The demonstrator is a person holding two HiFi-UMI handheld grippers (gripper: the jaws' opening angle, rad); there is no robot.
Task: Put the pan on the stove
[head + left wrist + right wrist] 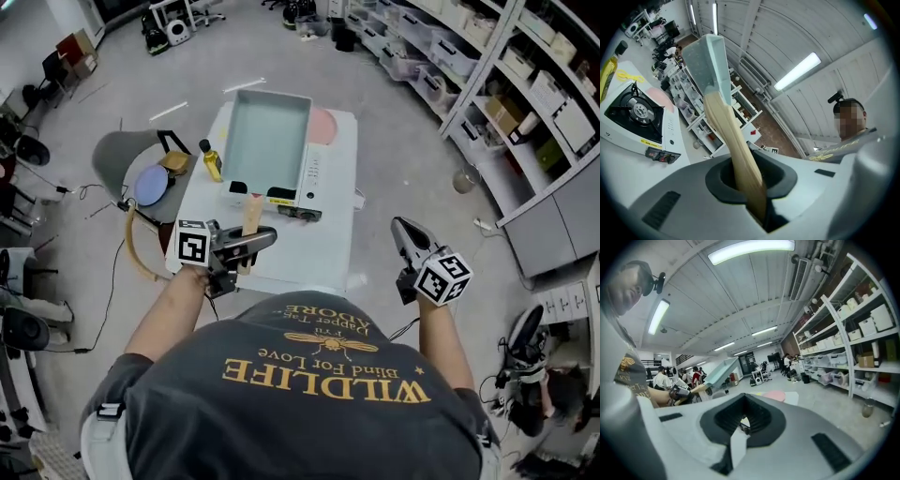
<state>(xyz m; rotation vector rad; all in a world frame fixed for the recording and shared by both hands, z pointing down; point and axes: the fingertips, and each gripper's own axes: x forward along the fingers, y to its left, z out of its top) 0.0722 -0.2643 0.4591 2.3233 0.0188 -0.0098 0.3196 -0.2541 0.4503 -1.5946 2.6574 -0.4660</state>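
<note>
A pale teal rectangular pan (pixel 267 141) with a wooden handle (pixel 251 220) hangs in the air, and my left gripper (pixel 258 239) is shut on that handle. In the head view the pan covers most of the white gas stove (pixel 309 183) on the white table (pixel 309 253). The left gripper view shows the handle (pixel 738 150) running out from between the jaws to the pan (pixel 710 61), with the stove's burner (pixel 635 117) lower left and apart from it. Off the table's right side, my right gripper (pixel 405 232) has its jaws together and holds nothing. Its own view shows the pan (pixel 723 371) far left.
A yellow oil bottle (pixel 212 159) stands at the table's left edge beside the stove. A pink disc (pixel 322 124) lies at the table's far end. A grey chair (pixel 117 155) sits left of the table. Storage shelves (pixel 506 84) line the right side.
</note>
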